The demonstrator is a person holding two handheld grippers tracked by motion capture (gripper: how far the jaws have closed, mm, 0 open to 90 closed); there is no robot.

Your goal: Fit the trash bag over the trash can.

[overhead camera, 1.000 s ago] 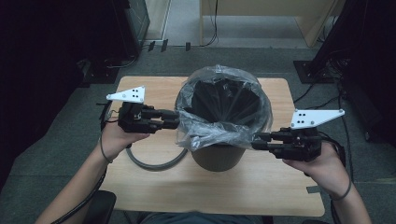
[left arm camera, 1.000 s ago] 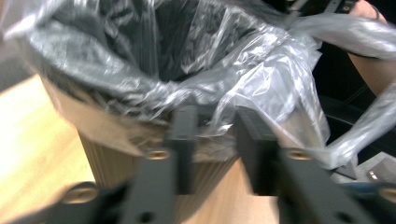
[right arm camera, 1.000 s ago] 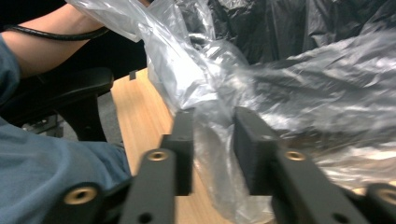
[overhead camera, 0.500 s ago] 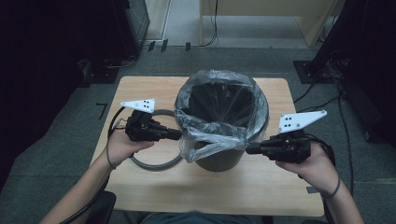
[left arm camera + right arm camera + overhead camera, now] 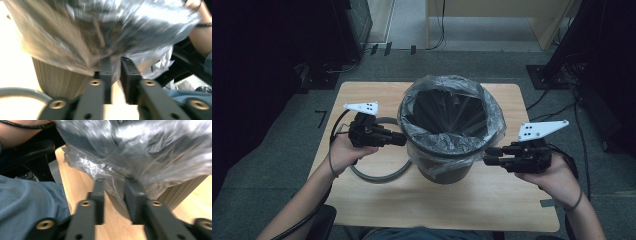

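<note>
Flanking the bin (image 5: 447,150) at the desk (image 5: 362,200) centre of the high view, left gripper (image 5: 398,139) and right gripper (image 5: 490,155) have just been opening their 2 fingers, bag (image 5: 452,107) plastic lying loosely between.

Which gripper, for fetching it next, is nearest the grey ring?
The left gripper: the grey ring lies beside it; the right gripper is past the bin. Both have just been opening, bag film between jaws.
</note>
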